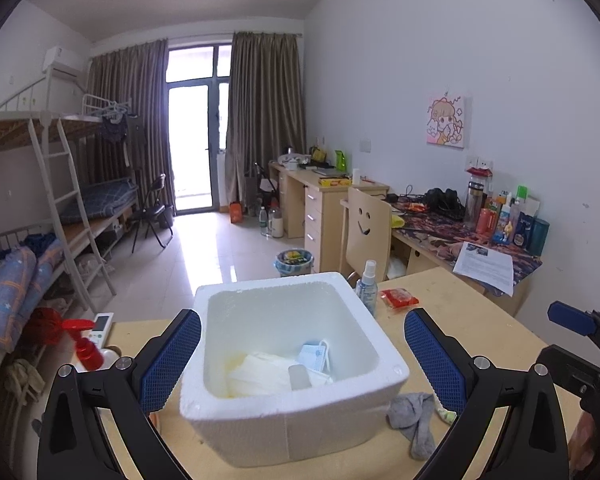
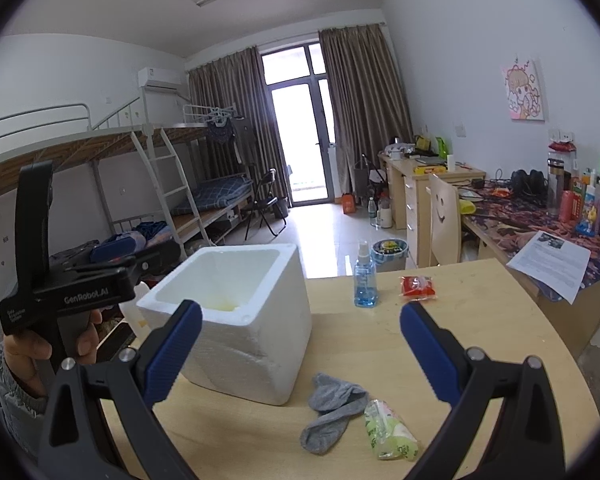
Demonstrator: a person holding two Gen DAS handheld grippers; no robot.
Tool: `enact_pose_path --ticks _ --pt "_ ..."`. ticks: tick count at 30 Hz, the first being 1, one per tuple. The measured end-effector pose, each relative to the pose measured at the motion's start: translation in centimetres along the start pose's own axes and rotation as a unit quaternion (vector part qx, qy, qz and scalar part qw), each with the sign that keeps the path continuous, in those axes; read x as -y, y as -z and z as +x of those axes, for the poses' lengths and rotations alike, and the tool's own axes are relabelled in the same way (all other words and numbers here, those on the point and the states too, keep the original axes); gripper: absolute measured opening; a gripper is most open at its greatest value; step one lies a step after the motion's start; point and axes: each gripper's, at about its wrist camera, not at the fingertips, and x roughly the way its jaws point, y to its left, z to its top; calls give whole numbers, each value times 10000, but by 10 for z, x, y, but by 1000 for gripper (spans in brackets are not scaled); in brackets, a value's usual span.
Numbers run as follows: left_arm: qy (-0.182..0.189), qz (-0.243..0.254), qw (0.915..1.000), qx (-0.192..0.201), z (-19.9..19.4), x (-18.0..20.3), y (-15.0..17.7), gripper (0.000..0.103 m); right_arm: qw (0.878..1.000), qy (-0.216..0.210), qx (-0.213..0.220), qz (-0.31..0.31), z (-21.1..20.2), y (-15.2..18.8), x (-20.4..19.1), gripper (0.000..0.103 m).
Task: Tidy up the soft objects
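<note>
Two soft items left beside foam box [image 2: 236, 320]: grey sock [image 2: 332, 412] best pinched mid-bunch by right gripper [image 2: 300, 344], released wide; left gripper [image 1: 302, 360] released, empty over box

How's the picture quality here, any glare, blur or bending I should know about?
Left wrist view: balcony door blown out, glare streaking the floor, black corners. Right wrist view: the same fisheye bending; foam box and grey sock stay sharp.

Dormitory room; metal bunk beds [image 1: 60, 184] with ladder; row of study desks [image 2: 432, 184]; curtained balcony door [image 1: 196, 128].
</note>
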Motion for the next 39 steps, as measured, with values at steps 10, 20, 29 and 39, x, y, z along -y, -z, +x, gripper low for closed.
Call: enact_pose_path --ticks 10,20,29,39 --pt "-166 -2 9997 168 -42 -1 8 102 9997 -129 175 -93 -31 0 -13 102" --pt "-191 8 9988 456 -83 -1 16 102 9994 -148 261 -173 -48 2 -23 102" --pt "-237 -97 9976 647 -113 -7 28 102 9986 -190 368 -315 -64 8 -34 102" --pt "-336 -95 9964 768 -133 -2 48 102 9981 -215 430 -379 -73 18 -38 102"
